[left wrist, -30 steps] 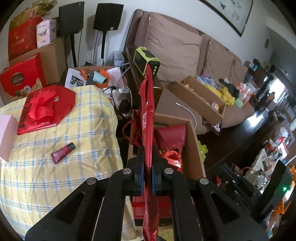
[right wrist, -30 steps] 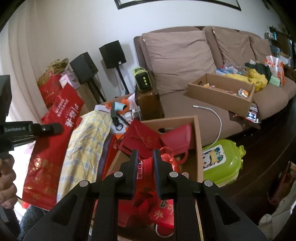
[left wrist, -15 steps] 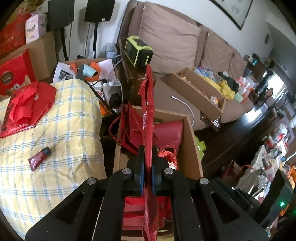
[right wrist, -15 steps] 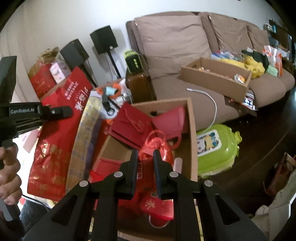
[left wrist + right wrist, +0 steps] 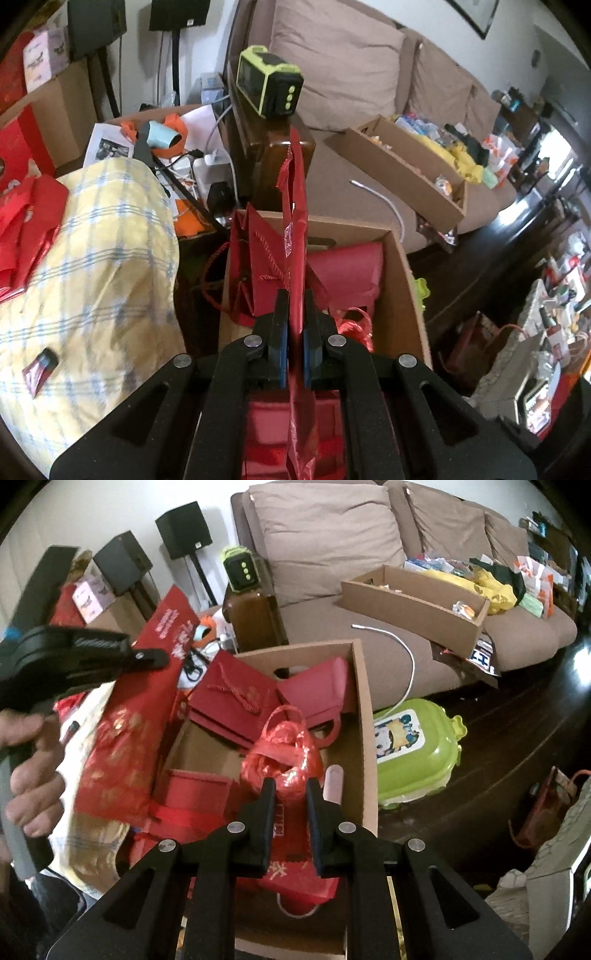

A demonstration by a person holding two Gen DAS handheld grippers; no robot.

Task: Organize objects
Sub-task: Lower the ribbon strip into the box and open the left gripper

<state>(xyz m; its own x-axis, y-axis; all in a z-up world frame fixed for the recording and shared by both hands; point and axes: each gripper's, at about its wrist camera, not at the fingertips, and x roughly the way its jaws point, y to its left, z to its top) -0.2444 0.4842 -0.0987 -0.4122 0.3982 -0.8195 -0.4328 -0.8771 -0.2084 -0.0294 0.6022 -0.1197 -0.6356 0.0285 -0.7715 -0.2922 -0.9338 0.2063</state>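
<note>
Largest first: brown sofa sits behind the open cardboard box, which holds red gift bags and a red net bag. The table under a yellow plaid cloth is just left of the box; a small red tube lies on the cloth. A green lidded bin sits on the floor right of the box.

The flat red foil bag is held edge-on over the box. Its long axis runs straight away from the left camera; the far end points at the dark wood cabinet behind the box, and the near end hangs below the fingers. In the right wrist view the same bag shows its broad face, tilted, top corner up toward the cabinet, over the box's left wall.

Left hand-held gripper: clamped on the red foil bag, pads flat on both faces. Right hand-held gripper: fingers apart, nothing between them, hovering over the net bag in the box.

Versus 1 s ago: the left hand-held gripper has shifted from over the table edge to above the box, so less cloth is in view. The right one has closed in on the box; its gap is unchanged.
</note>
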